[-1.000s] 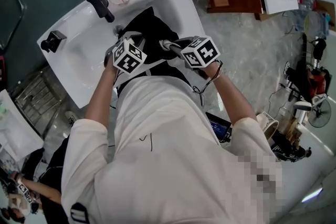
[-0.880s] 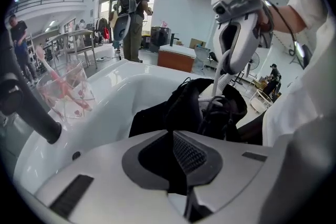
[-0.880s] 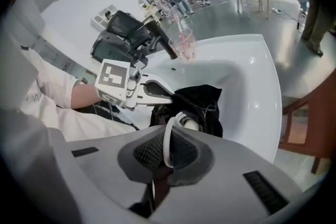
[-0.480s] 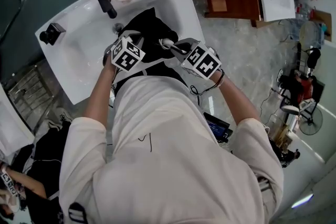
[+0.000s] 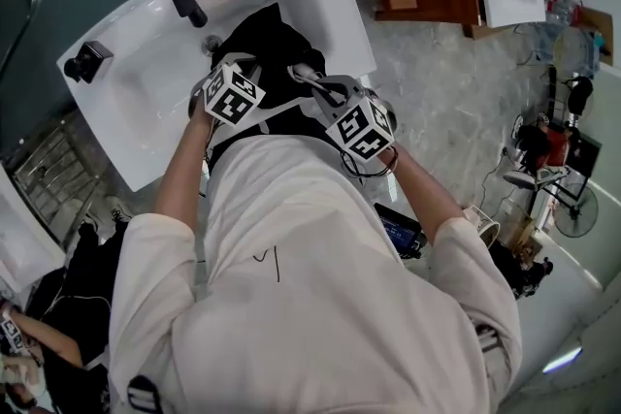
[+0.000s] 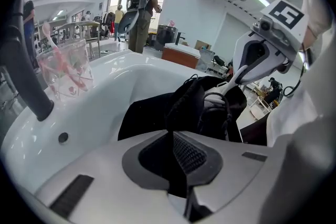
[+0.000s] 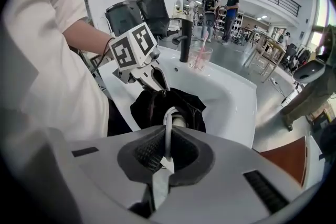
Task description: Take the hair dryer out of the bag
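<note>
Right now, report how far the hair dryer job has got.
Done: the left gripper pinches the black bag, which lies in the sink. In hand: the right gripper is clamped on a white cord-like piece at the bag's mouth. Left: the dryer itself is not out.

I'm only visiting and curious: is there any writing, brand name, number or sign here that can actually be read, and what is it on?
No text in any view can be read.
Marker cube and second marker cube: black-and-white square patterns, not letters or numbers.
Small dark mark on the white shirt: too small to read.
Lit screen beside the person: too blurred to read.
</note>
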{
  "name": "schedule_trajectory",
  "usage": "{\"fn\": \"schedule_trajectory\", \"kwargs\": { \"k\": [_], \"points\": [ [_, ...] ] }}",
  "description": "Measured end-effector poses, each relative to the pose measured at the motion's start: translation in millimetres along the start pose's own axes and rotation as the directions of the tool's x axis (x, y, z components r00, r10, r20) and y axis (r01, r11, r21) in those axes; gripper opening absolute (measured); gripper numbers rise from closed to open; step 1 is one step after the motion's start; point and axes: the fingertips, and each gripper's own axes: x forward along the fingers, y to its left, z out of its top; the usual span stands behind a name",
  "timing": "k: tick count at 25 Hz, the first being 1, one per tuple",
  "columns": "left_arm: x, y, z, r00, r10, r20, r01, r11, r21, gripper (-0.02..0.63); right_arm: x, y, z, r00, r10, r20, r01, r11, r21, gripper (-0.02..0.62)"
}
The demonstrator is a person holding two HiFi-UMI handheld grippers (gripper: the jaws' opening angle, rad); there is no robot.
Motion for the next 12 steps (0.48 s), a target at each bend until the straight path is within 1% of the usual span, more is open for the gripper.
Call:
{"fn": "schedule_trajectory", "kwargs": {
  "k": [4,9,10,12],
  "points": [
    [9,-2,-2,0.999,-0.026,-0.018,0.026,1.0,0.005,0.038,6,-5,-5,0.999,-0.028,0.017,0.027,0.999,0.042,-0.002],
    [13,-5,-2,0.998,-0.048,-0.027,0.048,0.999,0.001,0.038,9,-10,-6,0.998,-0.055,0.026,0.054,0.997,0.047,0.004],
    [14,-6,-1,0.998,-0.05,-0.029,0.051,0.999,0.003,0.037,10,-11,-7,0.999,-0.05,0.021,0.048,0.997,0.063,0.04],
    [15,-7,-1,0.998,-0.056,-0.031,0.056,0.998,0.006,0.037,11,-12,-7,0.999,-0.034,0.014,0.032,0.993,0.115,0.169]
  ]
}}
